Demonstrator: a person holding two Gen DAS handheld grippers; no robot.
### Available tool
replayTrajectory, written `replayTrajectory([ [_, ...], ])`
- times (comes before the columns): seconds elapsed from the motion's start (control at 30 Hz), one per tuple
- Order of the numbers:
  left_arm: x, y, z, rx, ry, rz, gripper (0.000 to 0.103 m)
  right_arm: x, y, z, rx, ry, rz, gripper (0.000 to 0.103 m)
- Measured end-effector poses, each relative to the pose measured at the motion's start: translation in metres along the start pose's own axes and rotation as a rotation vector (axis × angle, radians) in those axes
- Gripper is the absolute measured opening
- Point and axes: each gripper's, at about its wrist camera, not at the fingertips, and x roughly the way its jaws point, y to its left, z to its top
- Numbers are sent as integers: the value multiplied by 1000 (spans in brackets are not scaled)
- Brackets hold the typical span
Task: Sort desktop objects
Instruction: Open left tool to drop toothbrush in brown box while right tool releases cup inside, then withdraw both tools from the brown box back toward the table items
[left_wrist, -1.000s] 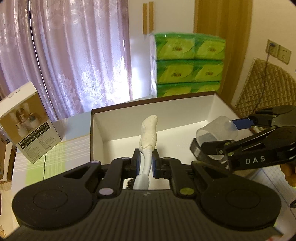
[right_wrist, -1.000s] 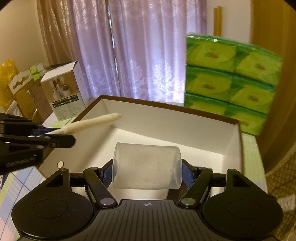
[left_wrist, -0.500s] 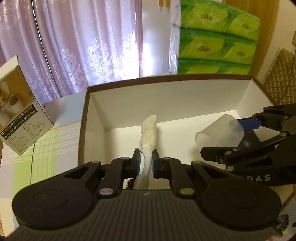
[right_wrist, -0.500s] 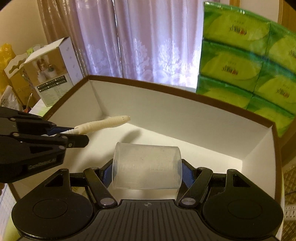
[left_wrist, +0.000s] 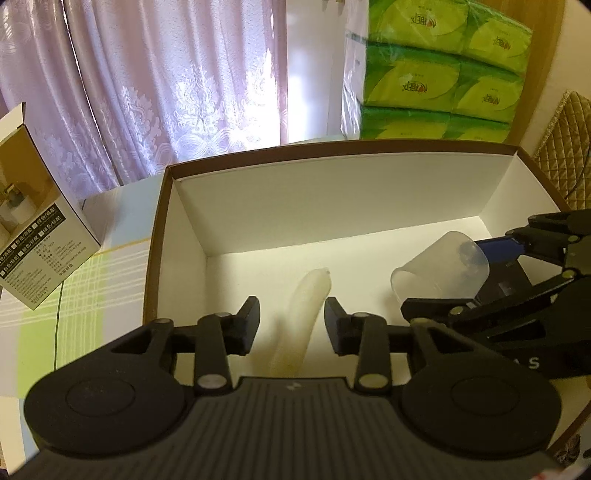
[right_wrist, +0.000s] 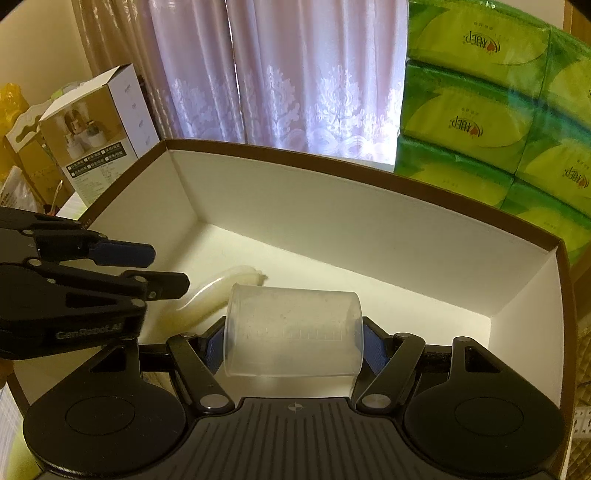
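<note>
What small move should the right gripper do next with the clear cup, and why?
Probably lower a little and open. The right gripper holds the clear cup sideways inside the white box. The left gripper is open, with the white brush-like thing lying loose between its fingers, so the cup seems the only item not yet released.

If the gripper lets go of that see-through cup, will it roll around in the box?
Probably a little. The clear plastic cup is held on its side by the right gripper, so its round wall could roll on the smooth floor of the box. It looks thin and light, so a small nudge would likely move it.
</note>
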Motion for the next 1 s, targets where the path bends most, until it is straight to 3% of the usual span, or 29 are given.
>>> replayTrajectory([
  [0.33, -8, 3, 2, -11, -2, -9, 34, -2, 4, 0, -20, -18, 2, 71],
  [0.43, -11, 4, 2, -15, -7, -6, 38, -8, 3, 1, -12, -60, -30, 95],
  [0.5, -16, 4, 2, -15, -12, -5, 41, -15, 2, 2, -8, -78, -28, 96],
  [0.77, -41, 2, -6, -20, -35, 10, 70, -46, -7, -8, 40, -91, -46, 101],
  [1.0, -80, -6, -21, -20, -102, 36, 85, -85, -6, -30, 64, -112, -71, 101],
])
